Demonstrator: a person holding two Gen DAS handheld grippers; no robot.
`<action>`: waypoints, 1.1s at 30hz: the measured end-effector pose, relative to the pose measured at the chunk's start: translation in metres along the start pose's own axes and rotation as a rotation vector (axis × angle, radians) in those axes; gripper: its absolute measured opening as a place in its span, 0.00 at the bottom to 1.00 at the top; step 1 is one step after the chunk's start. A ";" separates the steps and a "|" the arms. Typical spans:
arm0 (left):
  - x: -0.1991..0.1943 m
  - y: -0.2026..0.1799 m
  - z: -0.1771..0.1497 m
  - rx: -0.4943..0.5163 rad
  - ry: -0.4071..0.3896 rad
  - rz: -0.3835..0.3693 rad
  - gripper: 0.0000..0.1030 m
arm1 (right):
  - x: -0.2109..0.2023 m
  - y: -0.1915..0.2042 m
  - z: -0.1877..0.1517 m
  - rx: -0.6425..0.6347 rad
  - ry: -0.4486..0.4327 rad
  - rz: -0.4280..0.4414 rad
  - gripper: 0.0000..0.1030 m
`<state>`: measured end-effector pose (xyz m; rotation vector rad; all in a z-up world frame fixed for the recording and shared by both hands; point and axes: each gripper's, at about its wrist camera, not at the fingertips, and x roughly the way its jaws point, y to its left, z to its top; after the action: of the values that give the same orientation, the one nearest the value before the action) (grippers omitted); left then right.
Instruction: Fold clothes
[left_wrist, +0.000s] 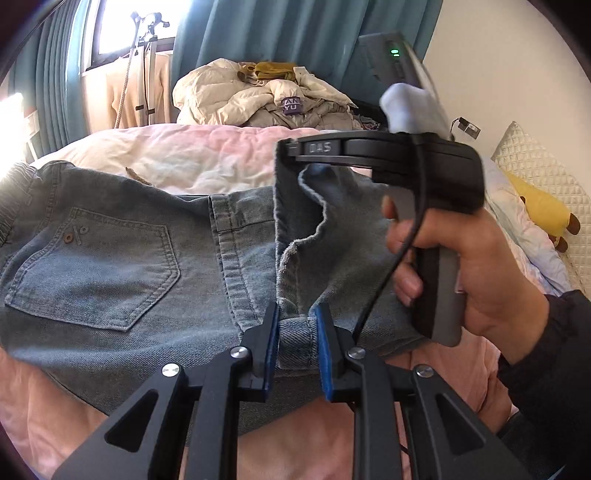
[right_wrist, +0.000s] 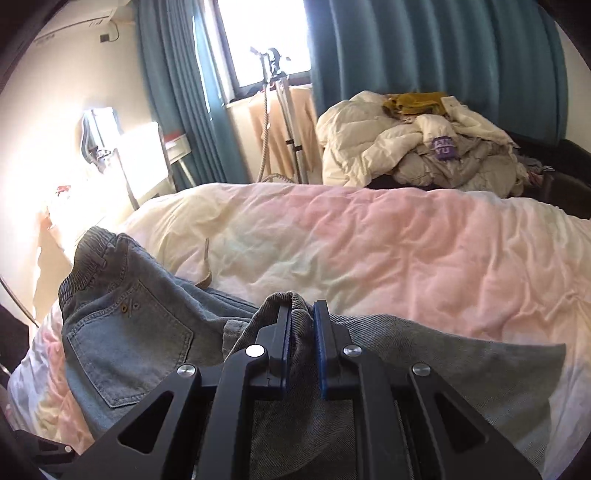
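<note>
At the bottom centre of the left wrist view, the left gripper (left_wrist: 297, 345) is pinching a thick hem of the jeans (left_wrist: 110, 266) between its blue pads, jaws nearly together with denim filling the gap, probably to pin that near edge while the other end travels. Just above it, right of centre, the right gripper (left_wrist: 291, 155) is lifting a second hem into the air, the cloth hanging from it in a loose curl; a hand (left_wrist: 476, 280) is squeezing its handle at the right of the frame. In the right wrist view, its jaws are closed tight on a bunched fold of denim at lower centre, and the raised leg seems meant to come over toward the waistband. The jeans are lying back-pocket up across the lower left of both views, on the pink and cream bedcover (right_wrist: 369, 236). Beyond, at the upper right, a heap of pale bedding (right_wrist: 406, 144) is waiting before the teal curtains (right_wrist: 443, 48).
</note>
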<state>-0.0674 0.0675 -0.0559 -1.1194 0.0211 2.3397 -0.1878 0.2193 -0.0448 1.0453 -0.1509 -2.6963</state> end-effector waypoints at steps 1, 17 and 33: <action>0.001 0.001 0.001 0.003 -0.003 -0.002 0.19 | 0.013 0.003 0.000 -0.009 0.019 0.011 0.10; 0.020 0.022 0.002 -0.078 0.047 -0.038 0.19 | 0.075 -0.011 -0.016 0.070 0.176 0.060 0.19; -0.039 -0.016 -0.007 0.054 -0.147 0.130 0.41 | -0.114 -0.022 -0.064 0.134 0.074 -0.124 0.37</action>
<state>-0.0349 0.0612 -0.0289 -0.9436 0.1056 2.5153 -0.0670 0.2705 -0.0223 1.2301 -0.2643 -2.7853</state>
